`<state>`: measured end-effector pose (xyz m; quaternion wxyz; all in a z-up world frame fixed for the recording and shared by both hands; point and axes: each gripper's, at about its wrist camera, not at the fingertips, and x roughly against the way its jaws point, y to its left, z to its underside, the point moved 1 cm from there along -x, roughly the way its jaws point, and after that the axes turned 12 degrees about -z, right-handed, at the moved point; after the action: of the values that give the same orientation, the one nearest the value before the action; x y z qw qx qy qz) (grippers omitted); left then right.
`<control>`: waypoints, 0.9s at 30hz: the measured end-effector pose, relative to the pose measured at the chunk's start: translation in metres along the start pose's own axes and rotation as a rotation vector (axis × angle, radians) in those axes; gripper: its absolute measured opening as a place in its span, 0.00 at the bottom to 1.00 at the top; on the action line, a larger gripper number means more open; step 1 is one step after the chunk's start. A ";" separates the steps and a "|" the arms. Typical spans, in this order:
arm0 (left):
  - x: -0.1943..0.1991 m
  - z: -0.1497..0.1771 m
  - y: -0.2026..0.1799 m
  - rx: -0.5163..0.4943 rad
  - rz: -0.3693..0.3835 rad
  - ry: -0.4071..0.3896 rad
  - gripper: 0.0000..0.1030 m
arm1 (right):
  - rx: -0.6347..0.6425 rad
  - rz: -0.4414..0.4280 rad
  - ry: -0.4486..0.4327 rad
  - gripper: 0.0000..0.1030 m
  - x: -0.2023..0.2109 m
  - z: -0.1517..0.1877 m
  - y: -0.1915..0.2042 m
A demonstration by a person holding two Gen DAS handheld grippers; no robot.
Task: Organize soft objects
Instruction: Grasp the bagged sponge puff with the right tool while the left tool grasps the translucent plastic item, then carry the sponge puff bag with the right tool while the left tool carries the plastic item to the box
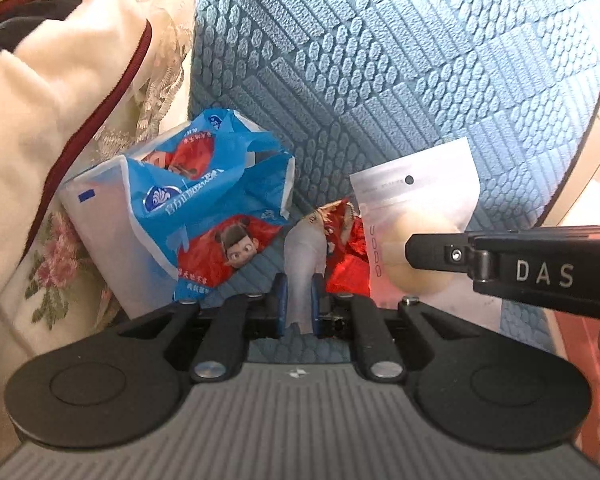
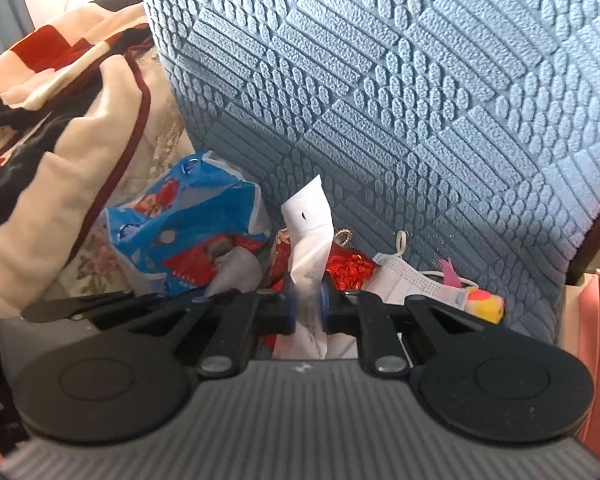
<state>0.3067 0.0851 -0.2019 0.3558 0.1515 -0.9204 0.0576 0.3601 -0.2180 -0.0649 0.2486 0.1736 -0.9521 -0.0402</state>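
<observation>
My left gripper (image 1: 299, 305) is shut on a crumpled translucent white wrapper (image 1: 302, 260) that stands up between its blue pads. Beside it lies a red foil wrapper (image 1: 346, 258). My right gripper (image 2: 307, 308) is shut on a flat white zip pouch (image 2: 310, 236), seen edge-on. In the left wrist view that pouch (image 1: 420, 196) shows a round cream pad inside, with the right gripper (image 1: 410, 250) reaching in from the right. A torn blue tissue pack (image 1: 188, 204) leans at the left. One of the left gripper's fingers (image 2: 92, 305) shows low on the left.
A textured blue cushion (image 2: 400, 100) rises behind everything. Cream and dark red clothing (image 2: 52, 120) is heaped on the left over a floral cloth (image 1: 48, 272). A white face mask (image 2: 412, 285) and a small yellow and pink item (image 2: 485, 304) lie at the right.
</observation>
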 end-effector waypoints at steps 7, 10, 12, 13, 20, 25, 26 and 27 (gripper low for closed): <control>0.023 0.011 -0.002 0.002 0.001 -0.002 0.14 | -0.007 0.025 -0.004 0.14 0.020 0.007 0.000; 0.033 0.014 -0.002 0.005 0.011 0.003 0.14 | -0.006 0.039 -0.003 0.14 0.032 0.014 0.001; 0.040 0.015 -0.003 -0.002 0.010 0.000 0.14 | -0.012 0.041 -0.003 0.14 0.040 0.018 0.002; 0.045 0.016 -0.004 -0.003 0.010 -0.002 0.14 | -0.013 0.042 -0.005 0.14 0.044 0.020 0.003; 0.081 0.017 0.000 0.035 0.027 -0.022 0.14 | -0.010 0.049 -0.031 0.14 0.074 0.031 0.015; 0.108 0.021 0.002 0.053 0.036 -0.038 0.13 | -0.013 0.059 -0.046 0.14 0.099 0.042 0.022; 0.114 0.021 0.002 0.055 0.038 -0.040 0.13 | -0.011 0.060 -0.050 0.14 0.104 0.044 0.024; 0.121 0.022 0.003 0.059 0.041 -0.043 0.14 | -0.010 0.063 -0.055 0.14 0.109 0.047 0.025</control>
<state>0.2072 0.0541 -0.1372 0.3301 0.1442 -0.9287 0.0885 0.2402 -0.2333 -0.0516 0.2245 0.1411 -0.9633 -0.0420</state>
